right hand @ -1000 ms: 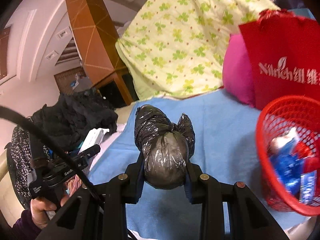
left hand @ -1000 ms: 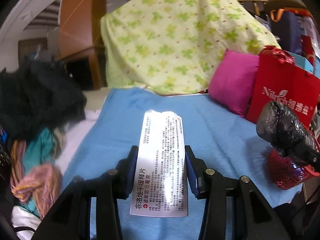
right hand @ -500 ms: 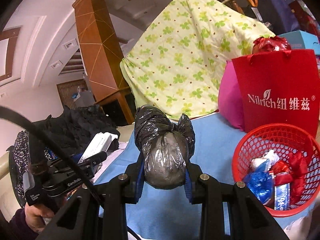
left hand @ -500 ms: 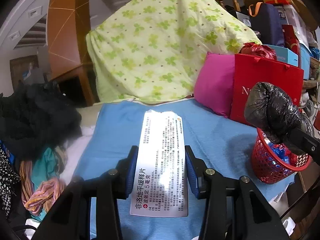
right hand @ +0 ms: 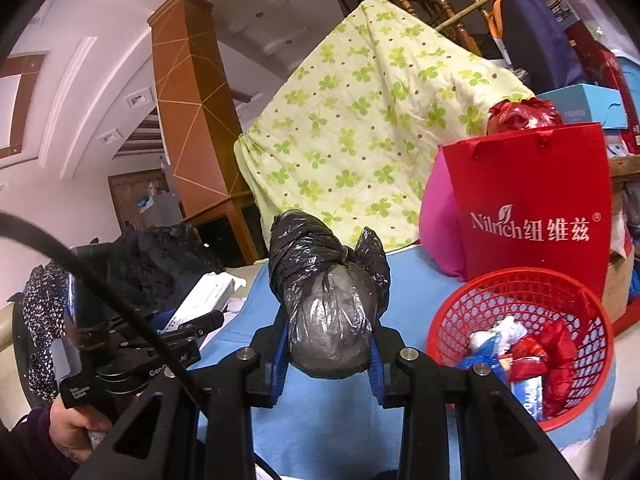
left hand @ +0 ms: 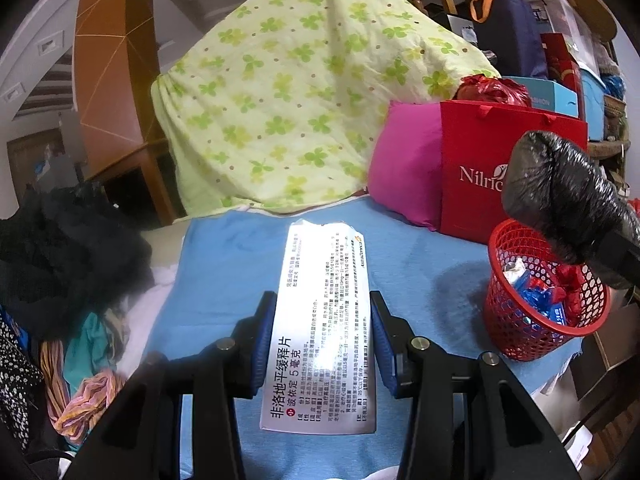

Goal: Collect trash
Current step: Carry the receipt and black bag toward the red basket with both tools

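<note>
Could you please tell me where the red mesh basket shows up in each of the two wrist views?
Left wrist view: the red mesh basket sits at the right edge, on the blue cloth, below the black bag bundle.
Right wrist view: the basket is at lower right, right of the bundle.
Shared landmark: the red paper bag stands just behind it in both.

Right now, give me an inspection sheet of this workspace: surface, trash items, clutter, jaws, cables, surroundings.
Surface: blue cloth over the work area.
Job's things: white medicine box; knotted black trash bag; red mesh basket at the cloth's right edge, holding wrappers.
Clutter: clothes pile left; red gift bag and pink cushion behind the basket.
Grippers: left gripper jaws shut on the box; right gripper jaws shut on the bag.
Cables: black cable by the left gripper.
Surroundings: clover-print cover, wooden railing.
</note>
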